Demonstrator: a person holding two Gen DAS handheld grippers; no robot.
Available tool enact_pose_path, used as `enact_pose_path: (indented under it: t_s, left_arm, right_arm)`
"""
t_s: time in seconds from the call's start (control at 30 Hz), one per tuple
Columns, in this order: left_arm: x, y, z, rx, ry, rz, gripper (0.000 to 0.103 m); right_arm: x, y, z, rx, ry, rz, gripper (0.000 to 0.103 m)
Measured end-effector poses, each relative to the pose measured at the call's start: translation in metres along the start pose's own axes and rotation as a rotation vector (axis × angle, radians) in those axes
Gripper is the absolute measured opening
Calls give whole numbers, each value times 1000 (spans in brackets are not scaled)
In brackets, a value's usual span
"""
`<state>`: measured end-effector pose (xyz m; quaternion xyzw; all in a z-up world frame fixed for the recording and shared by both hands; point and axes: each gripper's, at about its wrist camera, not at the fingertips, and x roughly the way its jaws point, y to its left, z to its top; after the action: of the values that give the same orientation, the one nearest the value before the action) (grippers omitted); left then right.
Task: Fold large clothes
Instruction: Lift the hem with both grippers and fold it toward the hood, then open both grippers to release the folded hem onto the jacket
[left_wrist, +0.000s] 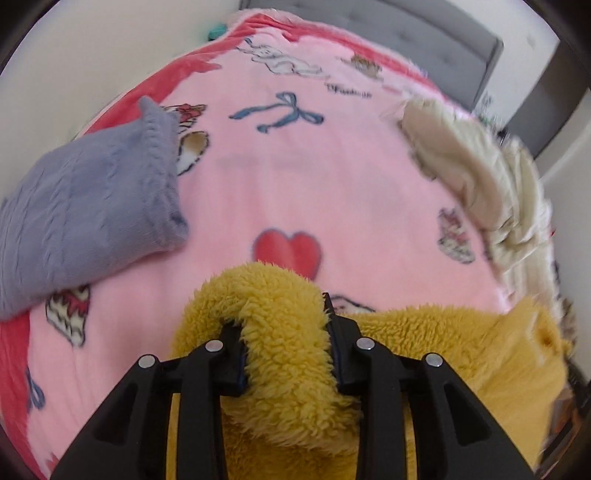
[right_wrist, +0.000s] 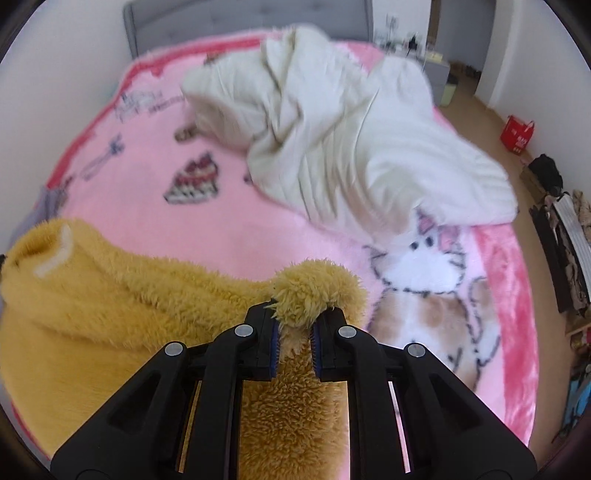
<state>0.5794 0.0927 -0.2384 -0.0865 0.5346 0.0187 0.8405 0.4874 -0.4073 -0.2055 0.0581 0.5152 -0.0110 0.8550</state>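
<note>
Tools (left_wrist: 284, 343) (right_wrist: 295, 317) between grey (left_wrist: 88, 218), cream clothes (right_wrist: 332, 147)

- The left wrist camera sat behind the left gripper (left_wrist: 284, 332) and looked steeply down along its fingers, close above the pink blanket (left_wrist: 295, 184).
- It faced the grey headboard (left_wrist: 406, 33); a grey pillow (left_wrist: 92, 206) lay at its left.
- The right wrist camera sat likewise behind the right gripper (right_wrist: 295, 325), facing the same headboard.
- Both views shared the yellow fleece garment (left_wrist: 288, 369), the cream garment (right_wrist: 332, 147) and the blanket.
</note>
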Motion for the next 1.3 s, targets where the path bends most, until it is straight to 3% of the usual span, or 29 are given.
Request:
enact_pose_path:
  t_s: [0.1, 0.23, 0.4, 0.43, 0.5, 0.57, 0.6, 0.7, 0.9, 1.03, 1.17, 1.2, 1.27, 1.3]
  left_arm:
    - [24, -9, 0, 47, 46, 32, 34]
    - [43, -15, -4, 93, 45, 64, 39]
    - [34, -12, -8, 91, -29, 5, 45]
    - [27, -9, -7, 94, -51, -28, 49]
    - [14, -3, -5, 104, -91, -93, 62]
    - [1, 3, -2, 113, -125, -191, 96]
    - [-8, 5, 1, 122, -145, -248, 99]
    - [-24, 9, 10, 143, -163, -312, 98]
    - [-53, 6, 13, 205, -228, -348, 98]
    - [-58, 19, 21, 167, -219, -387, 98]
    - [-71, 42, 34, 65, -275, -349, 98]
    - [-75, 48, 40, 48, -274, -377, 98]
    - [-80, 49, 44, 70, -262, -382, 98]
    - [-84, 42, 43, 127, -252, -356, 98]
  right_arm:
    - [32, 2, -1, 7, 74, -7, 12]
    - [55, 8, -12, -25, 117, -24, 12]
    - [48, 12, -14, -29, 92, 0, 16]
    - [37, 10, -13, -8, 63, 35, 21]
    - [15, 4, -11, 26, 4, 84, 42]
    - [-11, -4, -9, 67, -60, 149, 90]
    - [-28, -7, -8, 78, -110, 182, 91]
    - [-58, -9, 0, 57, -193, 206, 91]
    - [-107, 15, 5, -88, -332, 248, 91]
    - [-115, 70, -2, -300, -304, 377, 89]
    - [-109, 120, -12, -445, -284, 436, 88]
    - [-107, 128, -14, -463, -280, 429, 88]
    - [-100, 143, -18, -496, -268, 412, 85]
    - [-97, 148, -18, -498, -252, 418, 84]
